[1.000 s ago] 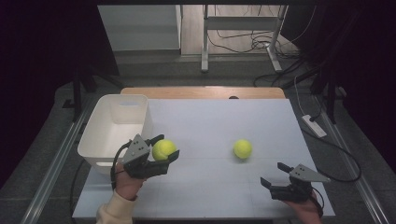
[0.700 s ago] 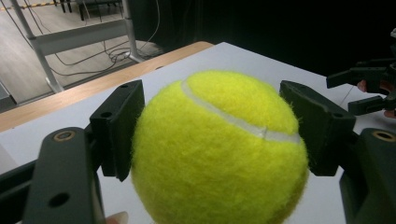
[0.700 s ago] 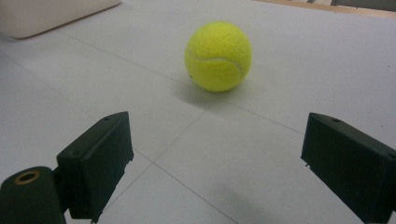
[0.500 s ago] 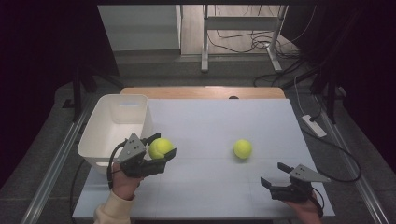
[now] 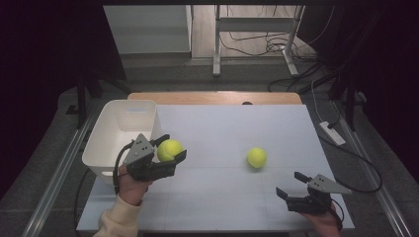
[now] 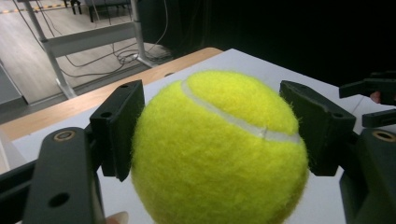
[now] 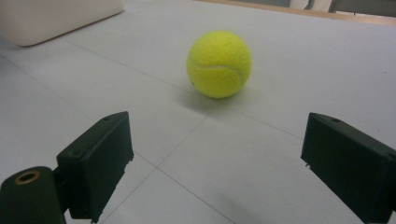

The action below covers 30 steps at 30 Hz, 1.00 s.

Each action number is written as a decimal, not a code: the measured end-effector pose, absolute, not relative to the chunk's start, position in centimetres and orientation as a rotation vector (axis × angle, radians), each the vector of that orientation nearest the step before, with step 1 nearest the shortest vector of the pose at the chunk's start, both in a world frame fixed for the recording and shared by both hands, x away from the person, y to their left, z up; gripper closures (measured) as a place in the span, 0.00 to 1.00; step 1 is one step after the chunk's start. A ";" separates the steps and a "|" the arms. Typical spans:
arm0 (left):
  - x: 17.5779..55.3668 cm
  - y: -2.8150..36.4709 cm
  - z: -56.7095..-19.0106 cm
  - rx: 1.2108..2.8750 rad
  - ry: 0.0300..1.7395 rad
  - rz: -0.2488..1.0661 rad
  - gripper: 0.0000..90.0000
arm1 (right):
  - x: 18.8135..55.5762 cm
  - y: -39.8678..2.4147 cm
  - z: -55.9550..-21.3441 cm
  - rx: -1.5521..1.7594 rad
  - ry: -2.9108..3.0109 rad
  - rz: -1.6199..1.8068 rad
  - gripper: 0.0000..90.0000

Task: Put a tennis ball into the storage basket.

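The held ball [image 5: 169,149], pinched by the left gripper [image 5: 170,150], has been carried nearer the bin [image 5: 121,136]; the right gripper [image 7: 217,154], spread wide, is faced by the second ball [image 7: 219,63].

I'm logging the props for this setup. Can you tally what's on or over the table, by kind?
Tennis balls: 2, one held in the left gripper at, one lying on the table at
White bins: 1
Total: 3

Your left tool [image 5: 170,150] has carried its clamped tennis ball [image 5: 169,149] slightly back and leftward, closer to the white bin [image 5: 121,136].
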<state>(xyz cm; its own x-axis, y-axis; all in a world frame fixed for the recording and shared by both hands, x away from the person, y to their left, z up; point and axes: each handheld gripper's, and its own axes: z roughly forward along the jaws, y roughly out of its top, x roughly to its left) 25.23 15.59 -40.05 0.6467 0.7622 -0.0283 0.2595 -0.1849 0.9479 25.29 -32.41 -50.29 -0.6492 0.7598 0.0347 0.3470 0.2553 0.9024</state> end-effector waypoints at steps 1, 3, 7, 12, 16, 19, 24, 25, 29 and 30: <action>25.3 15.6 -39.9 1.744 0.834 0.560 0.29 | 25.3 -32.4 -50.3 1.008 2.125 1.369 0.10; 25.4 15.8 -39.5 1.730 0.843 0.562 0.29 | 25.3 -32.4 -50.3 1.006 2.126 1.373 0.10; 25.6 16.0 -39.1 1.724 0.853 0.568 0.29 | 25.3 -32.3 -50.3 1.001 2.126 1.377 0.10; 25.8 16.6 -38.6 1.705 0.862 0.572 0.29 | 25.3 -32.3 -50.3 1.004 2.129 1.371 0.10; 26.3 17.1 -38.2 1.692 0.877 0.578 0.29 | 25.3 -32.3 -50.3 1.006 2.127 1.370 0.10; 26.4 17.3 -38.1 1.693 0.883 0.586 0.29 | 25.3 -32.3 -50.3 1.006 2.126 1.369 0.10; 26.8 17.7 -37.6 1.681 0.890 0.595 0.29 | 25.3 -32.3 -50.3 1.007 2.123 1.372 0.10; 26.8 17.8 -37.5 1.680 0.892 0.597 0.29 | 25.3 -32.3 -50.3 1.005 2.122 1.372 0.10; 27.1 18.1 -37.3 1.674 0.903 0.601 0.29 | 25.3 -32.3 -50.3 1.010 2.125 1.368 0.10; 27.2 18.2 -37.2 1.671 0.906 0.597 0.29 | 25.3 -32.3 -50.3 1.011 2.124 1.368 0.10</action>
